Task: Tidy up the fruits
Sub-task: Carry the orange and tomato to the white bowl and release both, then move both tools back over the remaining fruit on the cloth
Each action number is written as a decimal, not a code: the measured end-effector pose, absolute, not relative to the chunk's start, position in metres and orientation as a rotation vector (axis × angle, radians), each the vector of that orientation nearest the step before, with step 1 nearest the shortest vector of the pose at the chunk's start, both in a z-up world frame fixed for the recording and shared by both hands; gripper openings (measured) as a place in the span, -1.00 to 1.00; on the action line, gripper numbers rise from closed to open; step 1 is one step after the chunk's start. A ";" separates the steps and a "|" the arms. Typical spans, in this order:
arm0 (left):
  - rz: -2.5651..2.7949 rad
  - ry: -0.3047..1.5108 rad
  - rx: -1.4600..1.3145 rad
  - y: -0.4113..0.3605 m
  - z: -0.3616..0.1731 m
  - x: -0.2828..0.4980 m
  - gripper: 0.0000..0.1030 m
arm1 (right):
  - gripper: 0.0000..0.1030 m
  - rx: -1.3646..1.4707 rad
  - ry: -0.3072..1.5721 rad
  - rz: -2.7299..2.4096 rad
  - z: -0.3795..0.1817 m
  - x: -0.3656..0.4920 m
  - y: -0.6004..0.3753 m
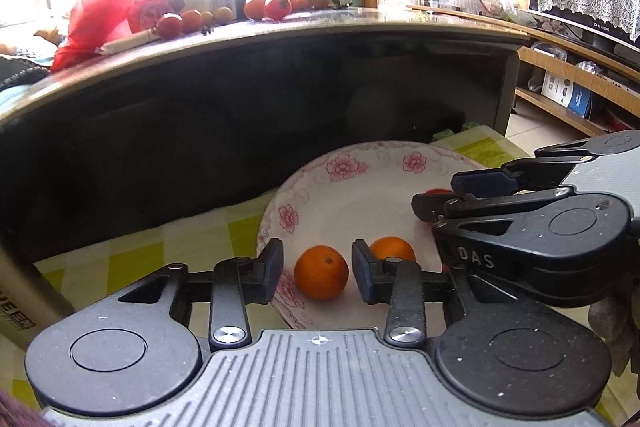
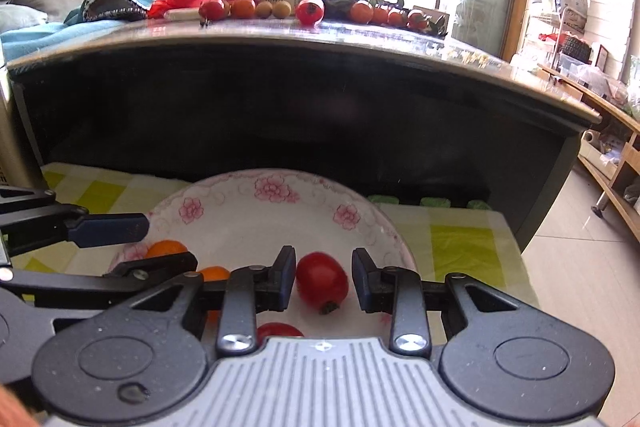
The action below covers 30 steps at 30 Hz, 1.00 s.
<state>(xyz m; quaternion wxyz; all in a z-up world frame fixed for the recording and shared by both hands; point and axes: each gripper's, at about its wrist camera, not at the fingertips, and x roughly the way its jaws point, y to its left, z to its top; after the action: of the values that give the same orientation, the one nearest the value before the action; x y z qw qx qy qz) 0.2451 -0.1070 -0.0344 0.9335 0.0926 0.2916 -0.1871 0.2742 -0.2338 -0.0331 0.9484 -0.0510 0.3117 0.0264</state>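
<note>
Between the spread jaws of the left gripper (image 1: 318, 273) sits an orange (image 1: 321, 271), with daylight on both sides of it, so nothing is gripped. A second orange (image 1: 393, 247) lies just behind the right-side finger. Both rest in the flowered plate (image 1: 344, 167) on the checked cloth (image 1: 132, 259).

The right gripper (image 2: 324, 281) is likewise released; a red tomato (image 2: 321, 282) lies between its jaws, close to one finger and clear of the other. Another tomato (image 2: 278, 330) shows just under its body, and the oranges sit to its left in the same plate.

Judging by this, both fruits look freshly set down or about to be taken. Either way, lift straight up, keeping the fingers off the neighbours so nothing rolls. More fruit (image 2: 304, 9) waits in a row on the dark table (image 2: 304, 39) beyond.
</note>
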 end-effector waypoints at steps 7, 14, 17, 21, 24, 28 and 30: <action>-0.377 0.552 0.208 -0.102 -0.013 0.231 0.00 | -0.20 -0.102 0.587 0.043 -0.005 0.262 -0.233; -0.370 0.496 0.193 -0.091 0.019 0.213 0.04 | -0.20 -0.076 0.541 0.030 0.030 0.238 -0.239; -0.367 0.480 0.181 -0.086 0.032 0.204 0.05 | -0.20 -0.063 0.528 0.026 0.043 0.226 -0.240; -0.376 0.459 0.186 -0.080 0.044 0.184 0.08 | -0.20 -0.036 0.519 0.031 0.056 0.204 -0.241; -0.377 0.456 0.170 -0.072 0.050 0.169 0.10 | -0.20 -0.034 0.514 0.041 0.062 0.183 -0.237; -0.384 0.466 0.143 -0.065 0.052 0.148 0.10 | -0.19 -0.019 0.515 0.066 0.064 0.157 -0.227; -0.388 0.471 0.141 -0.062 0.051 0.137 0.10 | -0.19 -0.007 0.515 0.081 0.064 0.145 -0.221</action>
<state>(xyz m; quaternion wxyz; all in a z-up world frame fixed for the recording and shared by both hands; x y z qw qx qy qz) 0.1368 -0.0623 0.0506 0.9513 0.0694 0.2319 -0.1907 0.1446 -0.2212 0.0644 0.9662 -0.0032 0.2546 0.0400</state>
